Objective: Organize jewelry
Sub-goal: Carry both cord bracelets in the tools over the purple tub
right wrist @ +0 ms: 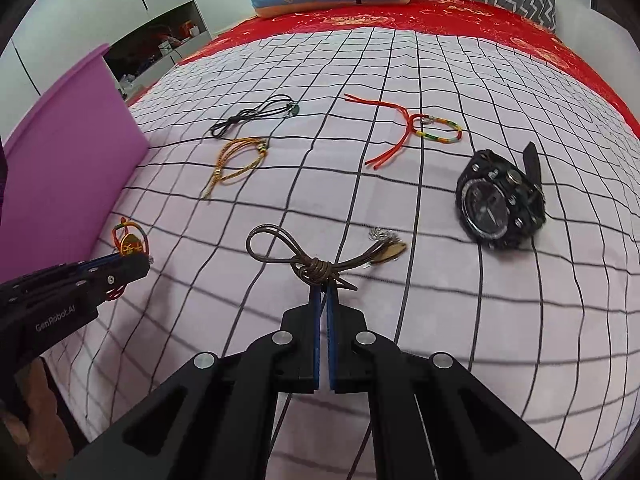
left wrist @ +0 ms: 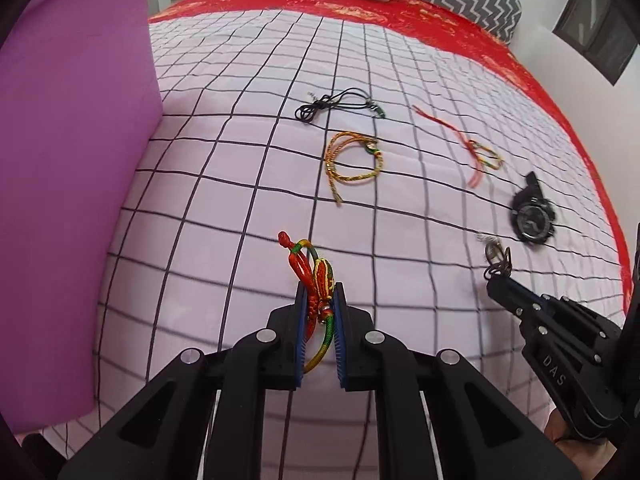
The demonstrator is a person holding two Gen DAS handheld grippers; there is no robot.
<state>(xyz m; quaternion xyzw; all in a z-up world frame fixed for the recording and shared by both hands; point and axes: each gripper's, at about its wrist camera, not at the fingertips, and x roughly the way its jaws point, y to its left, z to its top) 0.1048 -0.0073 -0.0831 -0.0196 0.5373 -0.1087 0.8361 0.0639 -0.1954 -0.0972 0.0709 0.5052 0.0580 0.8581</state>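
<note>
Purple box (left wrist: 72,200) fills the left of the left wrist view, and its inside cannot be seen. Left gripper (left wrist: 320,292) is clamped on the red knotted bracelet (left wrist: 316,276), low centre. Right gripper (right wrist: 323,294) is pinching the brown cord necklace (right wrist: 316,268) at its knot. Only the right view shows the watch (right wrist: 500,200) sharply, plus shelves (right wrist: 160,48) upper left. Gold bracelet (left wrist: 352,160) lies mid-frame on the checked sheet (left wrist: 240,200).

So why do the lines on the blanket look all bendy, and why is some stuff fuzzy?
In both views the fisheye lens bows the blanket grid into curves and darkens the corners. In the left wrist view the watch and red cord are smeared by motion blur. In the right wrist view the brown cord charm end is blurred, while the watch looks sharp.
</note>
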